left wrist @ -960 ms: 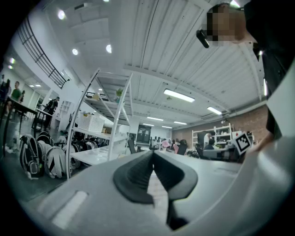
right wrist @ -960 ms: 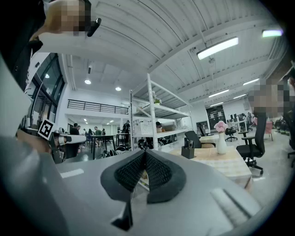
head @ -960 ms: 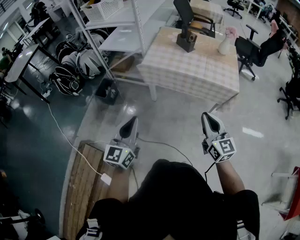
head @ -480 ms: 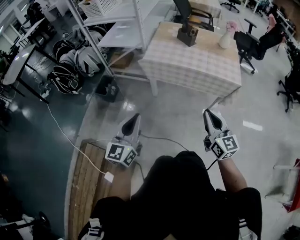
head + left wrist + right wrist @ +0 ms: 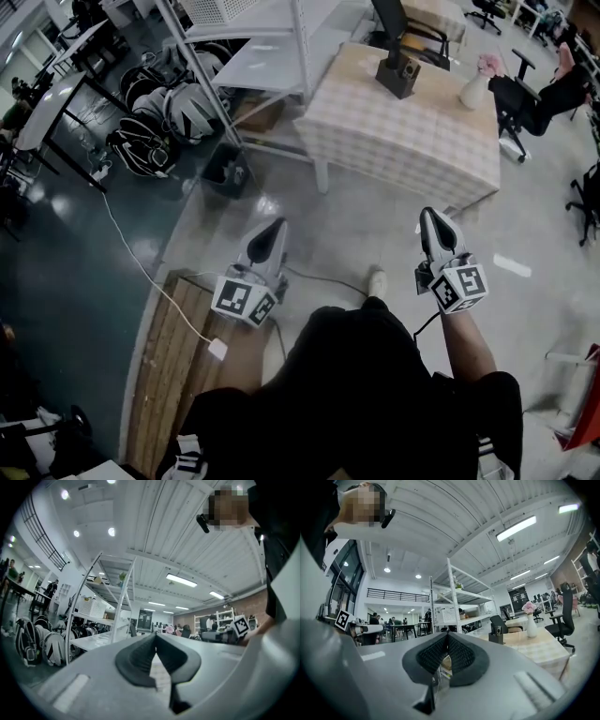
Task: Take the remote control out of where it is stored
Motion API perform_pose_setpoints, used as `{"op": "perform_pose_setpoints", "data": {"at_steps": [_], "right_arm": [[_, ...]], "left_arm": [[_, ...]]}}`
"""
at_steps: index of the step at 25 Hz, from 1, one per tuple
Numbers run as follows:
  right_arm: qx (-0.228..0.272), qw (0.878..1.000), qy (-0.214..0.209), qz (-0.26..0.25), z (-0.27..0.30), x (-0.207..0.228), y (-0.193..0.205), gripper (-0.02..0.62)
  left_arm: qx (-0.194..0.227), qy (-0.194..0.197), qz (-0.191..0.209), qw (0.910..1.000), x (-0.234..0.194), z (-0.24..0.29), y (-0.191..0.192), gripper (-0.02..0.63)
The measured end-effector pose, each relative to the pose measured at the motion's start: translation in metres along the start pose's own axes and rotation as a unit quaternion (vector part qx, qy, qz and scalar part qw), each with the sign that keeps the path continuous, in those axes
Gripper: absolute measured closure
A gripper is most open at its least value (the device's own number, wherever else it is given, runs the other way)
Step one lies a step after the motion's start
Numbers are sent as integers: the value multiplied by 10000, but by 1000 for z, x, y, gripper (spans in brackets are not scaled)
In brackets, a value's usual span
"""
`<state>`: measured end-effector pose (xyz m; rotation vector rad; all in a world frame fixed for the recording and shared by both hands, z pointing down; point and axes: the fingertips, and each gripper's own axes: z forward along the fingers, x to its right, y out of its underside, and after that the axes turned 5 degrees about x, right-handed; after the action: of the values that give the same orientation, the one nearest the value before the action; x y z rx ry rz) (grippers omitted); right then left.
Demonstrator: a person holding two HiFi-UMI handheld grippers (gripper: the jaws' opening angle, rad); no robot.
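A dark holder (image 5: 398,75) stands on the far side of the table with the checked cloth (image 5: 412,141); something dark sticks up out of it, too small to tell as a remote. The right gripper view shows the same holder (image 5: 496,635) well ahead on the table (image 5: 536,649). My left gripper (image 5: 274,227) and right gripper (image 5: 431,216) are held level over the floor, short of the table. Each is shut with nothing between its pads, as the left gripper (image 5: 155,636) and right gripper (image 5: 447,635) show in their own views.
A vase of pink flowers (image 5: 473,87) stands right of the holder. A white shelf rack (image 5: 267,56) and dark bags (image 5: 155,122) are at the left, a black bin (image 5: 228,172) by the table leg. A wooden pallet (image 5: 173,366) and cable lie lower left; office chairs (image 5: 525,94) stand at the right.
The table and rack have come nearer and shifted right in the head view. Both grippers stay shut and side by side. A shoe now shows between them.
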<state>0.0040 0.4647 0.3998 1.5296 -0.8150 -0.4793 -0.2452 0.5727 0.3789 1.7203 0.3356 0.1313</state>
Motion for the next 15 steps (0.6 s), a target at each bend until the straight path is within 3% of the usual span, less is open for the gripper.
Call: {"op": "perform_pose_setpoints", "data": {"at_steps": [11,15], "right_arm": [[125,9993,-364,18,86,89,-12,591],[124,9988,-464,-23,105,129,-14,591]], "left_arm": [[75,-281,236,9993,-17,105,6,604],[99,-303,125,9994,-15,152,13,604]]}}
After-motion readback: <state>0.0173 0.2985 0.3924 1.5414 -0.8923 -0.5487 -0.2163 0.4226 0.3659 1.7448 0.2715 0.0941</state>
